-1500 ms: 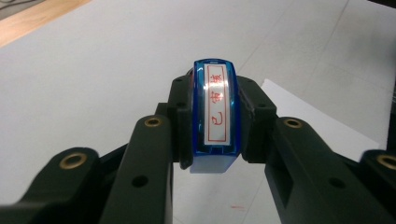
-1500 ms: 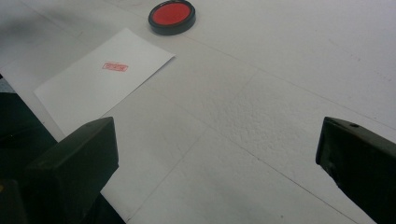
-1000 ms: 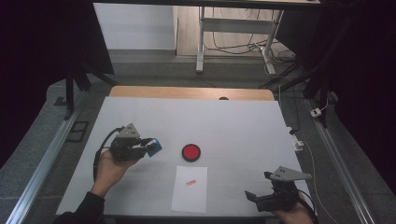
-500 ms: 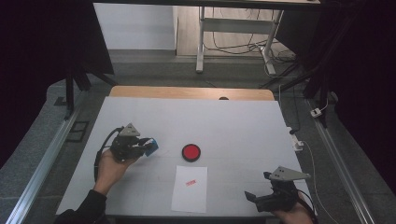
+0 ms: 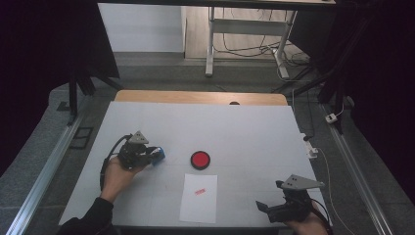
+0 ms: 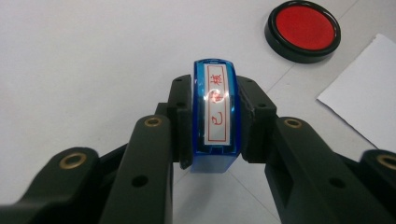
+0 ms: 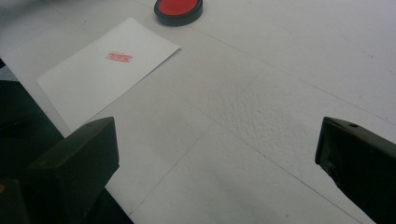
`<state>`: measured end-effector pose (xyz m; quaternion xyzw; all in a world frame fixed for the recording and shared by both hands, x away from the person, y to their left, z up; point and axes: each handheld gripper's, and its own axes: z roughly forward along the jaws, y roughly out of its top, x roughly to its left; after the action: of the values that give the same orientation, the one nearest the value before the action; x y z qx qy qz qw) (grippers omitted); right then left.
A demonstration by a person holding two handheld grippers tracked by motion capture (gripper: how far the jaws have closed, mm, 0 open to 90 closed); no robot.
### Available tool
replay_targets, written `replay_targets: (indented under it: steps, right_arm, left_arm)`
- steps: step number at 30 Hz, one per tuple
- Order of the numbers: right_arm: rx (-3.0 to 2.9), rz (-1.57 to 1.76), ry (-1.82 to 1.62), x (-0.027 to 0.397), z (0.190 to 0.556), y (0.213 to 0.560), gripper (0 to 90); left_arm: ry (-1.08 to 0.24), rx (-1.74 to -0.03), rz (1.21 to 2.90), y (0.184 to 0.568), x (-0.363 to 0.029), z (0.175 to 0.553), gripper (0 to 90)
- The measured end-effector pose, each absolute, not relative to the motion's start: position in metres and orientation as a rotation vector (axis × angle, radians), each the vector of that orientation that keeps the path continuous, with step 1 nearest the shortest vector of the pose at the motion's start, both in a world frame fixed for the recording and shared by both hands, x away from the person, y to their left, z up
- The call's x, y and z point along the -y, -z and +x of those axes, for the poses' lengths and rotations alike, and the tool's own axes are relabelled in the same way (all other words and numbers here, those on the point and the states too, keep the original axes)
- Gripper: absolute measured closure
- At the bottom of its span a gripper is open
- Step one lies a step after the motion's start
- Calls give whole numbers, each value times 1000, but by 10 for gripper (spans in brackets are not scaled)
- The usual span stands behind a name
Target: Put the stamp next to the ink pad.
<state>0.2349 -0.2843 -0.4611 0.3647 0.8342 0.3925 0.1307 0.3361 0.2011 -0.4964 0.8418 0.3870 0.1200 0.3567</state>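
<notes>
My left gripper [image 5: 155, 154] [image 6: 215, 135] is shut on a blue stamp [image 6: 215, 116] with a white label and red characters. It hovers low over the white table, left of the round red ink pad [image 5: 200, 159] [image 6: 303, 29] [image 7: 178, 9]. A white sheet of paper [image 5: 198, 197] [image 7: 107, 70] [image 6: 369, 98] with a small red stamp print [image 5: 198, 191] [image 7: 119, 57] lies in front of the pad. My right gripper [image 5: 266, 209] [image 7: 215, 154] stands open near the table's front right edge, with nothing between its jaws.
The white table top [image 5: 244, 137] has a wooden strip [image 5: 200, 97] along its far edge. Metal rails [image 5: 44, 171] run along both sides. Cables and a small white plug [image 5: 332, 118] lie on the floor to the right.
My left gripper has sunk a little toward the table with the blue stamp in it. The right gripper has stayed still.
</notes>
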Motion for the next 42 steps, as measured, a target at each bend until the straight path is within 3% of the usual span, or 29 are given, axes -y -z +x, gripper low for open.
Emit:
replay_targets:
  steps: [14,19,36,42]
  right_arm:
    - [-2427,1054,-1138,284,235,461,2]
    - [-2431,1050,-1140,284,235,461,2]
    - [-2434,1051,-1142,284,235,461,2]
    - [-2437,1054,-1144,284,235,461,2]
  left_arm:
    - [-272,-992,2235,506,-200,339,695]
    - [-266,-1005,2228,507,-199,340,643]
    - [-240,-1012,2156,491,-203,336,339]
    - [-233,-1016,2146,482,-202,330,183]
